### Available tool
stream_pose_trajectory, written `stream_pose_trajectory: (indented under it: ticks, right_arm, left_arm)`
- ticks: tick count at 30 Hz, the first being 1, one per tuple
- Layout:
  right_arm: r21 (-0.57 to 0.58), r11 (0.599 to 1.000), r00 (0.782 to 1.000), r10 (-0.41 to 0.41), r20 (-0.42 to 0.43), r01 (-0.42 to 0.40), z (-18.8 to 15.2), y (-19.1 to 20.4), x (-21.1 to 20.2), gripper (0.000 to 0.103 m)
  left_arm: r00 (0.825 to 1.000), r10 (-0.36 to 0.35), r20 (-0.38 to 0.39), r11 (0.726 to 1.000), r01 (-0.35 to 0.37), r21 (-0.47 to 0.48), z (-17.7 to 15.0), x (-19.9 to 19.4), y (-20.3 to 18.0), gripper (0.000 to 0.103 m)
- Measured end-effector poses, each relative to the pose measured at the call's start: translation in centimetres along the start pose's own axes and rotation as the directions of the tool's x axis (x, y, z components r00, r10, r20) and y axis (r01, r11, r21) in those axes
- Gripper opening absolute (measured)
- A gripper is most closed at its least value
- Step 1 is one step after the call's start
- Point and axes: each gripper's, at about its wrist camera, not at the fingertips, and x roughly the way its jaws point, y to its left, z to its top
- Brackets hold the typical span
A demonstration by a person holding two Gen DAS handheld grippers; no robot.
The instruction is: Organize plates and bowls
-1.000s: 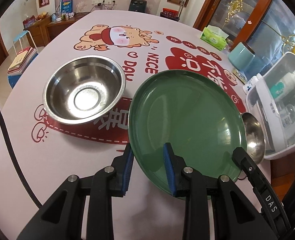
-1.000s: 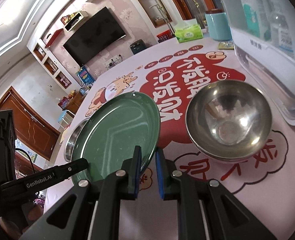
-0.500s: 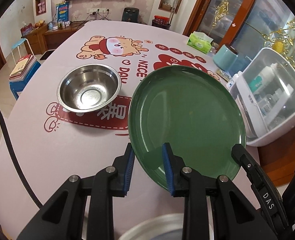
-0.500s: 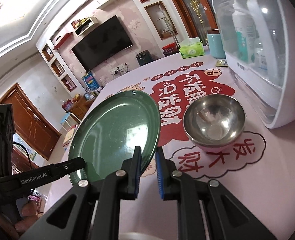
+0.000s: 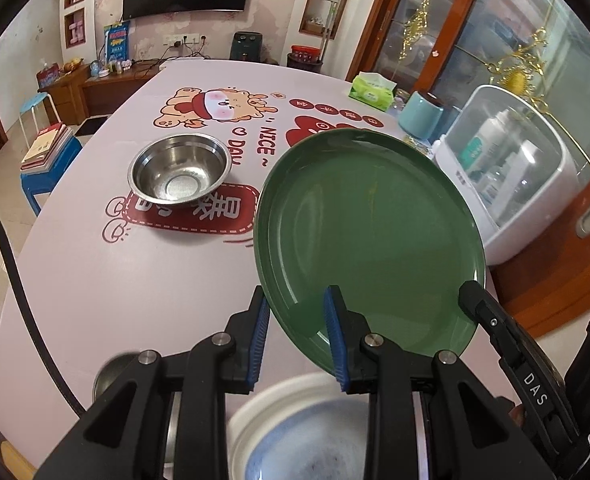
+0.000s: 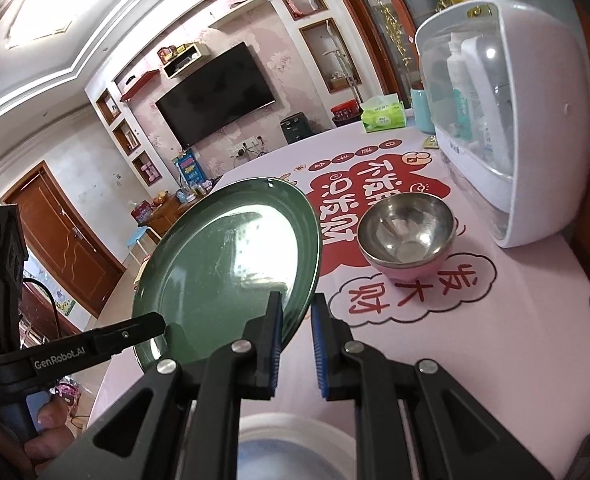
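A large green plate (image 5: 369, 236) is held tilted in the air above the pink table; it also shows in the right wrist view (image 6: 231, 268). My left gripper (image 5: 297, 336) is shut on its near left rim. My right gripper (image 6: 297, 340) is shut on its near right rim. A steel bowl (image 5: 180, 168) sits on the table to the left. A steel bowl with a pink outside (image 6: 407, 238) sits to the right. A white plate or bowl with a bluish centre (image 5: 303, 428) lies just below both grippers, also in the right wrist view (image 6: 295, 448).
A white domed dish cabinet with bottles (image 5: 511, 168) stands at the table's right edge, also in the right wrist view (image 6: 503, 120). A teal canister (image 5: 421, 116) and a green tissue pack (image 5: 373, 90) stand behind. A small steel item (image 5: 113, 376) lies near left.
Both grippers have lifted the green plate higher and pulled it back toward the near edge. The bowls look smaller and farther. The white dish has come into view below.
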Motion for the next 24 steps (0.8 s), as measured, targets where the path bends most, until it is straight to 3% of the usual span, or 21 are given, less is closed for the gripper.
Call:
stream_pose_trajectory:
  ticks: [12, 24]
  right_arm:
    - [-0.069, 0.997, 1.0, -0.023, -0.013, 0.022, -3.2, 0.7, -4.8, 0.014]
    - [-0.112, 0.993, 0.994, -0.047, -0.095, 0.036, -7.3, 0.4, -8.1, 0.015]
  left_arm:
    - [1.0, -0.027, -0.013, 0.999, 0.027, 0.017, -5.1, -3.7, -0.7, 0.027]
    - [0.997, -0.056, -0.045, 0.998, 0.056, 0.014, -9.8, -5.7, -1.0, 0.027]
